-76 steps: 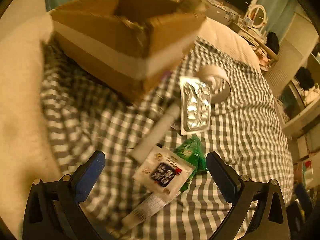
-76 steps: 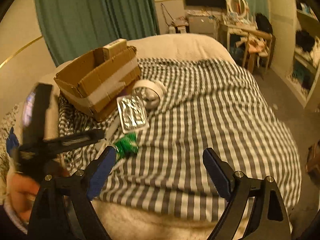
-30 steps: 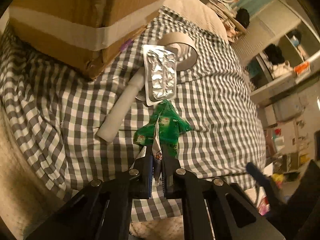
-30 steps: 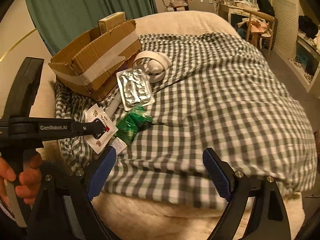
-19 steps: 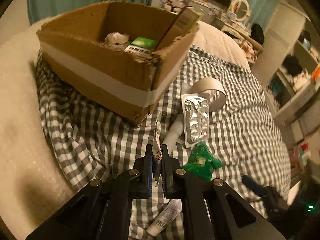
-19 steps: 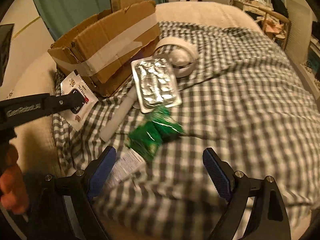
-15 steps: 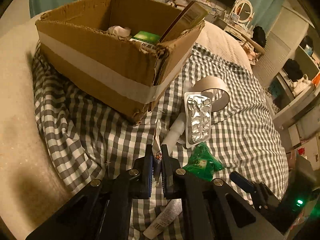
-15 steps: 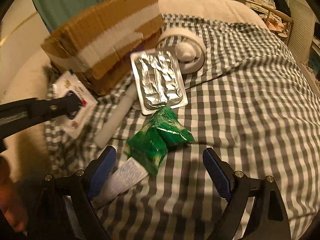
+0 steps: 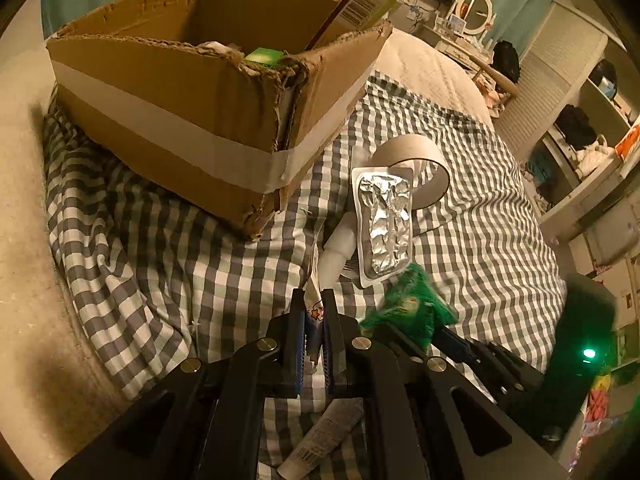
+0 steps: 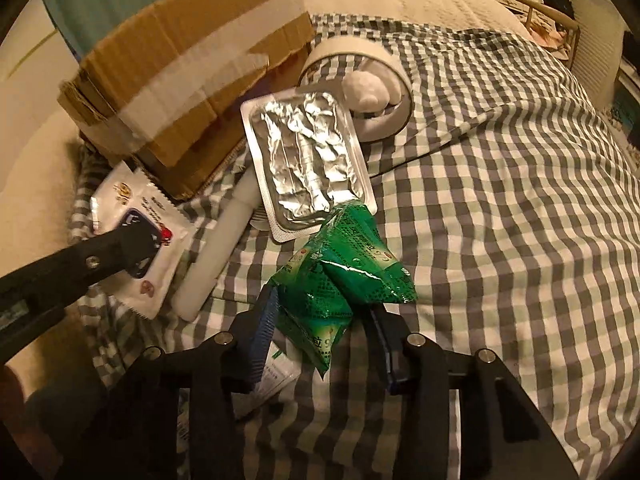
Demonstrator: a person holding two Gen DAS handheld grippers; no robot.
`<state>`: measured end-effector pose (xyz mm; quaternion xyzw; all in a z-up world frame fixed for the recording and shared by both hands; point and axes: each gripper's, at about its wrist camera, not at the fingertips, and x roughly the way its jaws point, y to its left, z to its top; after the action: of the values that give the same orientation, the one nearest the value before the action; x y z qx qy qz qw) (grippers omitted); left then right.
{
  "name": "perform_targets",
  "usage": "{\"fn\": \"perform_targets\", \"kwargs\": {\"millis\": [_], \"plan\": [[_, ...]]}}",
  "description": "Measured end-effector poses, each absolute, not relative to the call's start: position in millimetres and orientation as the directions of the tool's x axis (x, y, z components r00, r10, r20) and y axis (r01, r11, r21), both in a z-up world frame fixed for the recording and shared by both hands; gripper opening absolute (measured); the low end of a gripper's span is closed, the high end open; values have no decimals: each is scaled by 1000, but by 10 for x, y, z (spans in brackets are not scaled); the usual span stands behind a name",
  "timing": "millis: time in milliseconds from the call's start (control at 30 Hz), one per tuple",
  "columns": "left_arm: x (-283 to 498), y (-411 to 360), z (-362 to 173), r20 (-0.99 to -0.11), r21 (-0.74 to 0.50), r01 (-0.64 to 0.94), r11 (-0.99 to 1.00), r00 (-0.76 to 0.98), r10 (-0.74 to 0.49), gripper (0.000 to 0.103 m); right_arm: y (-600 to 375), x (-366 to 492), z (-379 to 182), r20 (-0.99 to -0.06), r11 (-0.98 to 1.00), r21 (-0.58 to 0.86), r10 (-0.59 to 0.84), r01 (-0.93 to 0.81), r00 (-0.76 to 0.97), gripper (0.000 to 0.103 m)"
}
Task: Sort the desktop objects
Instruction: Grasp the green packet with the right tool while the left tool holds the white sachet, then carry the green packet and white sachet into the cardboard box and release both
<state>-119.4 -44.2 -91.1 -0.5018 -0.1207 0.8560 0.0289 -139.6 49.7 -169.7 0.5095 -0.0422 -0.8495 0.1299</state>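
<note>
Sorting partway: cardboard box (image 9: 192, 92) already holds items. Left hand-held gripper (image 9: 314, 320) pinches white sachet (image 10: 136, 236) near the box; right hand-held gripper (image 10: 324, 320) brackets green packet (image 10: 340, 276), grip uncertain. Left on bed: foil blister (image 10: 308, 160), tape roll (image 10: 368, 80), 2 tubes.

Left wrist view looks low and close across the cloth (image 9: 168, 240) up at the box (image 9: 180, 92). Right wrist view looks down from nearer the foil tray (image 10: 306, 160). Both share box, tray and tape roll (image 10: 380, 92).
</note>
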Motion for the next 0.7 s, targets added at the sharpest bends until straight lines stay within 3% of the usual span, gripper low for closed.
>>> {"fn": "perform_targets", "kwargs": {"millis": [300,700], "plan": [[-1035,-499,-740,-826,-222,82,-972,-545,142,7,582,-1004,-1218,-785,-950,236,-311,205,-536,39],[-868,-828,-31,-757,-239,130,-962,-646,101,7,418,-958,-226,-642,-907,267,-420,326,-642,39]]}}
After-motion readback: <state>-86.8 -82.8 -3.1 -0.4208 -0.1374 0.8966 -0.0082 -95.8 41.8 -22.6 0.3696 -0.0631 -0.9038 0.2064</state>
